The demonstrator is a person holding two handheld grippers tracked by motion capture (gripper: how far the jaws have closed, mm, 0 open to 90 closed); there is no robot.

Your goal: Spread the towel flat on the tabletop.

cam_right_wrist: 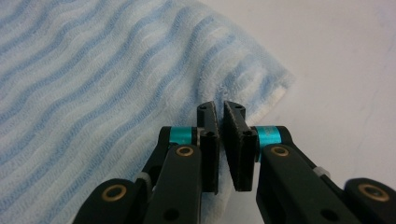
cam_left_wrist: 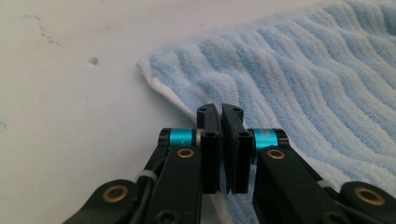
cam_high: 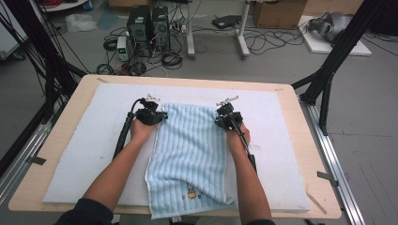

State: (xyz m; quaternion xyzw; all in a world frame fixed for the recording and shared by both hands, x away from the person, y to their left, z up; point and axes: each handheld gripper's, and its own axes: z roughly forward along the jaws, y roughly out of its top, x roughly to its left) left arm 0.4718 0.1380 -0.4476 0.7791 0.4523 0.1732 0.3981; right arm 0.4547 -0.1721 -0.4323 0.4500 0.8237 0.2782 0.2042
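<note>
Left fingers (cam_left_wrist: 220, 116): nearly together, pinching the white-hemmed edge of the towel (cam_left_wrist: 303, 84) near its corner.
Right fingers (cam_right_wrist: 220, 116): narrow gap, gripping the towel's other far corner edge.
Left gripper (cam_high: 157, 116): at the towel's far left corner in the high view, hand behind it.
Right gripper (cam_high: 224, 117): at the far right corner, level with the left.
Towel: light blue, wavy-striped, lying lengthwise on the white pad (cam_high: 84, 140) over the bench (cam_high: 56, 140); near end rumpled, folded over, hanging past the pad's front edge.
High view alone: small printed figure (cam_high: 191, 191) near the near hem.
Gripper views alone: finger closure, terry ribs, small specks on the pad.
</note>
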